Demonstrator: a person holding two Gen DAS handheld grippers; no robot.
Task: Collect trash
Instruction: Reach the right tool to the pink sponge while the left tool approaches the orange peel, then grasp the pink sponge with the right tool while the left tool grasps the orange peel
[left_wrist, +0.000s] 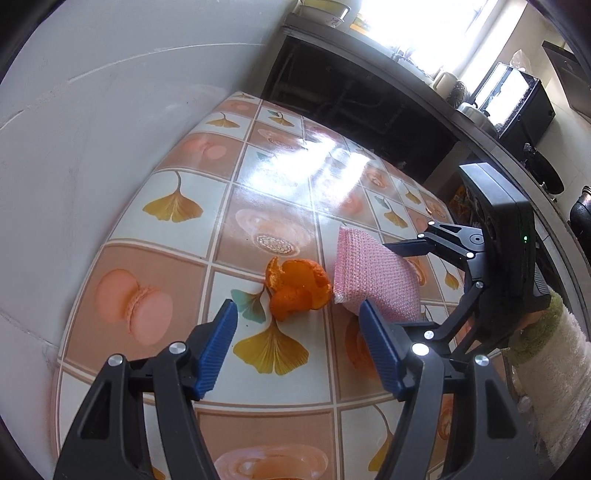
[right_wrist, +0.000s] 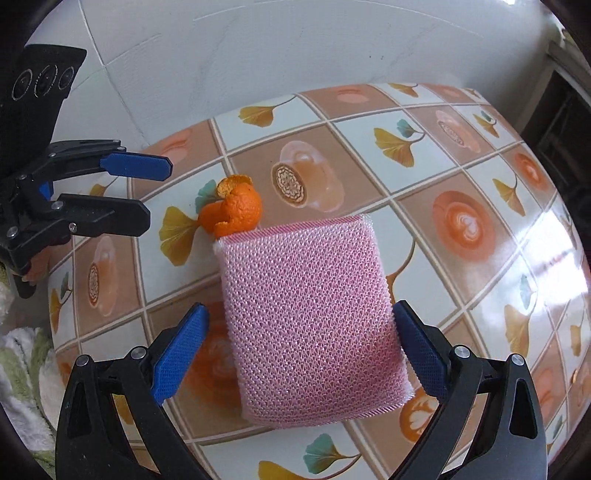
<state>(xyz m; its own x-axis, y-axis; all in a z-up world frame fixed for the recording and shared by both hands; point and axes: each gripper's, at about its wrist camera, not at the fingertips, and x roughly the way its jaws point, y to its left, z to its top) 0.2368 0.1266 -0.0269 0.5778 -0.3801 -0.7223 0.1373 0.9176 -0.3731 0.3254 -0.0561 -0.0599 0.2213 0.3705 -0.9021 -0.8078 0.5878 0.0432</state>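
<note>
An orange peel (left_wrist: 297, 287) lies on the patterned table, just beyond my left gripper (left_wrist: 297, 326), which is open and empty with its blue pads on either side of the peel's near side. The peel also shows in the right wrist view (right_wrist: 232, 210). A pink mesh sponge (right_wrist: 310, 317) lies between the pads of my right gripper (right_wrist: 301, 339); the jaws are open and stand slightly clear of it. The sponge's far edge touches the peel. In the left wrist view the sponge (left_wrist: 373, 277) sits right of the peel, with the right gripper (left_wrist: 424, 284) around it.
The table (left_wrist: 280, 177) has a tiled cloth with ginkgo leaves and macarons. A white wall (left_wrist: 92, 110) borders its left and far sides. A dark counter (left_wrist: 388, 74) with pots and a black appliance stands beyond. A fuzzy white sleeve (left_wrist: 554, 369) is at the right.
</note>
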